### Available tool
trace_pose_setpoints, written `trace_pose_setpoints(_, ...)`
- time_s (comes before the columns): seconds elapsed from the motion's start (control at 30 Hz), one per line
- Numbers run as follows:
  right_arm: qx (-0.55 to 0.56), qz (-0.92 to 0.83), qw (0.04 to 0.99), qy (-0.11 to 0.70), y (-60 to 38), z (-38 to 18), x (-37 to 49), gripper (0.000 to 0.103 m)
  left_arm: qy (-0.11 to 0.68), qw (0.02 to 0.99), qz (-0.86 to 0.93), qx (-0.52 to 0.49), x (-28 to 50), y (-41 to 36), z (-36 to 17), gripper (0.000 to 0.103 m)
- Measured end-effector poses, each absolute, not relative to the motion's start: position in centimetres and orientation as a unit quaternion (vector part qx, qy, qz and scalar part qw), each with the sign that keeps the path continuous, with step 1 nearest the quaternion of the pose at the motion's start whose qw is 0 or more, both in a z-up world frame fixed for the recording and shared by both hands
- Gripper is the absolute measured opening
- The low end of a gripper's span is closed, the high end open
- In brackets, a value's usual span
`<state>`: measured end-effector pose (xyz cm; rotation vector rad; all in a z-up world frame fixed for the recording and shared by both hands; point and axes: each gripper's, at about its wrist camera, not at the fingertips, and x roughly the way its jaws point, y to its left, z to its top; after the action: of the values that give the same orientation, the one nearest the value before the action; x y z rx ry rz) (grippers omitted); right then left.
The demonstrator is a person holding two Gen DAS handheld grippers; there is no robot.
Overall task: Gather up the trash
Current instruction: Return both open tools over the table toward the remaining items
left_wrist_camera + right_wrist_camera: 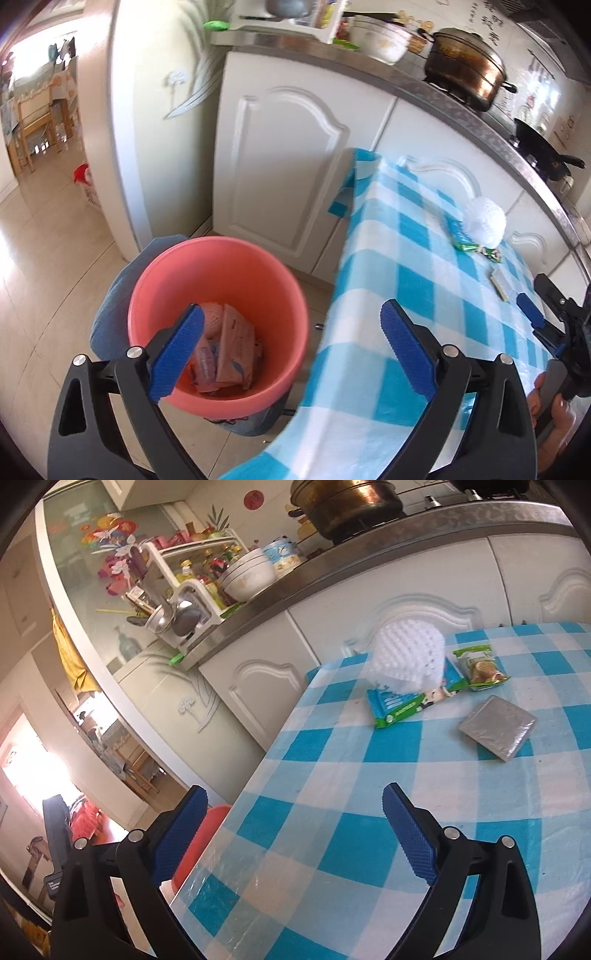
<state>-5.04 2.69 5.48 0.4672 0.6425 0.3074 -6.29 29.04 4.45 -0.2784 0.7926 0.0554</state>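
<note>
Two grippers show, both with jaws spread wide and nothing between the pads. The left gripper (pixel 291 347) tilts down over the floor; its left finger (pixel 177 354) overlaps the pink bucket (pixel 155 291), which stands on the floor just beside the table edge, and its right finger overlaps the blue-checked tablecloth (pixel 424 266). Inside the bucket lie several pinkish wrappers (pixel 229 350), too crumpled together to count. The right gripper (pixel 295 834) points across the tabletop at a shallower tilt; a hand (pixel 554 410) grips its handle at the left view's right edge. Beyond its fingertips, well apart from them, four pieces of trash lie on the cloth: one silver foil packet (pixel 496 727) ahead of the right finger, one blue-green wrapper (pixel 399 705), one green snack packet (pixel 478 664), and one white foam net (pixel 406 657) resting on the wrapper's far end.
</note>
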Motion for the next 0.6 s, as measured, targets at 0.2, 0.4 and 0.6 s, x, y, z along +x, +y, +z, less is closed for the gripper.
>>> trace_pose_setpoints(0.2, 0.277, 0.123, 0.901, 0.312, -2.9, 4.8, -4.9, 0.096, 0.377, 0.921, -0.011, -0.092, -4.8, 23.6, 6.3, 0.097)
trace_pose_setpoints(0.4, 0.31, 0.098, 0.897, 0.299, -8.7, 4.3, -5.2, 0.096, 0.374, 0.924, -0.061, -0.059, -2.7, 17.7, 7.3, 0.097)
trace_pose_setpoints(0.6, 0.364, 0.086, 0.881, 0.289, -13.3, 3.1, -5.6, 0.096, 0.348, 0.928, -0.131, -0.007, 0.3, 10.9, 8.0, 0.097)
